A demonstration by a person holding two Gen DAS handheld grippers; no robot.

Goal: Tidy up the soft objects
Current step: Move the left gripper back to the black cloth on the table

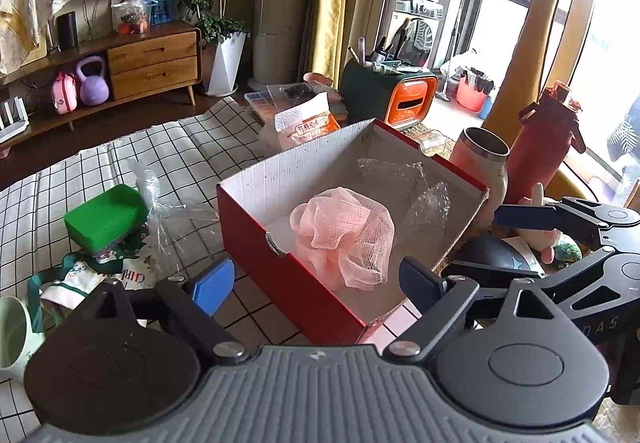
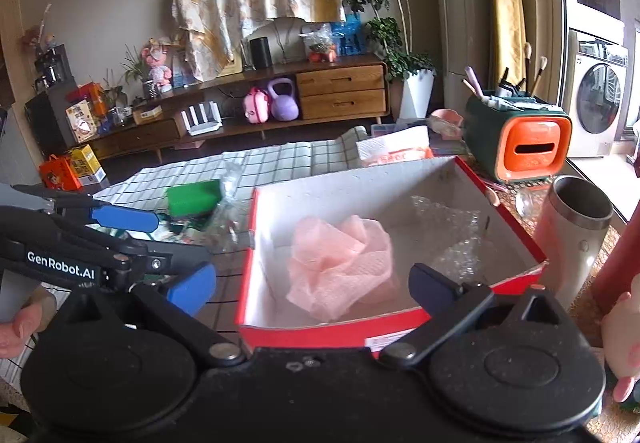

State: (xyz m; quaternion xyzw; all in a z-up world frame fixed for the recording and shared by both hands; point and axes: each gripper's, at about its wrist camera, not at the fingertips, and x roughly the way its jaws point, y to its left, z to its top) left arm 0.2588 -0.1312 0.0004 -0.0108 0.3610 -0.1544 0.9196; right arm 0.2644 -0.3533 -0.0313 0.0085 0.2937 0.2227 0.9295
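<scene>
**Both grippers empty over the red box, sponge waiting outside it**

Far left on the checked tablecloth (image 1: pixel 120 163) stands a pale green mug (image 1: pixel 16 335); what it holds cannot be seen from here. Beside it lie a printed cloth bag (image 1: pixel 100 275) and, partly resting on that, a green sponge (image 1: pixel 106 217) with crumpled clear plastic wrap (image 1: pixel 168 215) just to its right. The sponge sits outside the container, so it looks like the next soft thing to gather.

The left gripper (image 1: pixel 316 283) hovers low over the near corner of the red cardboard box (image 1: pixel 256 235), its jaws spread wide and holding nothing. That pose suits either a fresh release or a turn toward the sponge; I cannot tell which.

The box itself is open-topped and white inside. It holds a pink mesh bath pouf (image 1: pixel 344 235) near the front wall and a sheet of bubble wrap (image 1: pixel 424 195) behind it toward the back right corner; the two seem to touch.

The right gripper (image 2: pixel 316 291) faces the same box from its near wall, jaws likewise wide apart and empty.

Right of the box stand an open steel tumbler (image 1: pixel 486 159), its inside not visible, and a red water bottle (image 1: pixel 548 135) with its lid on. A pink plush toy (image 1: pixel 544 235) lies just beyond the right gripper, another likely candidate for the box.
</scene>
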